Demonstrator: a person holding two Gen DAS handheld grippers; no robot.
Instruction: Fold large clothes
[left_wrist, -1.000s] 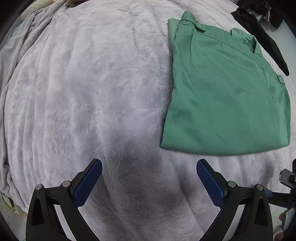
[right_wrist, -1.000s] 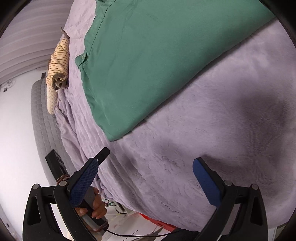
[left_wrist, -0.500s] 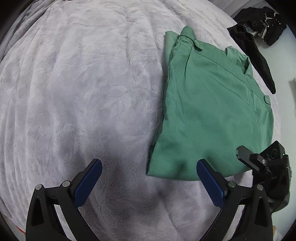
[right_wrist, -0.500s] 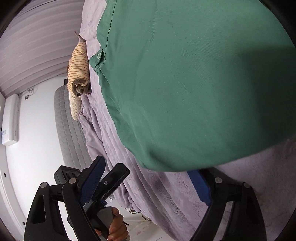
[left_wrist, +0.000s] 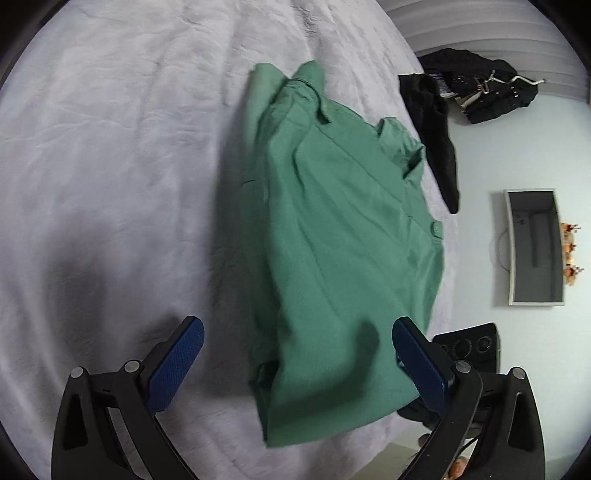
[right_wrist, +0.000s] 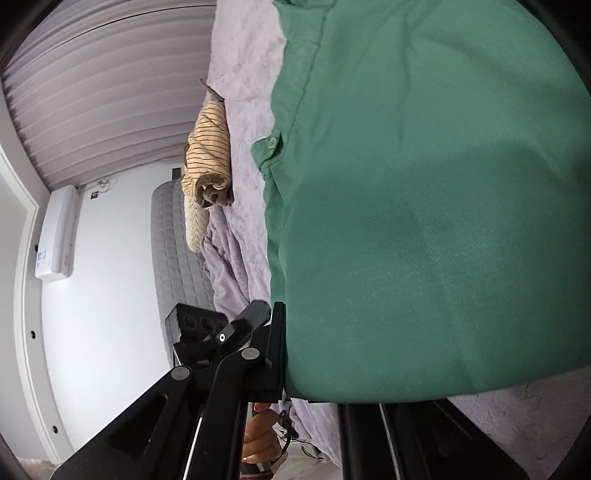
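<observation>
Across a bed (left_wrist: 110, 155) covered in a pale plush blanket, a folded green garment (left_wrist: 340, 236) is being lifted at its near edge, its far end lying rumpled on the blanket. In the left wrist view, the left gripper (left_wrist: 295, 354) is being held with its blue-padded fingers (left_wrist: 177, 354) wide apart, the garment's near end hanging between them. In the right wrist view, the right gripper (right_wrist: 295, 354) is being kept pressed against the garment's (right_wrist: 424, 206) lower corner; only one finger is being shown, so its closure cannot be told. A black garment (left_wrist: 439, 140) is being left at the bed's far edge, a striped cloth (right_wrist: 208, 155) at another.
</observation>
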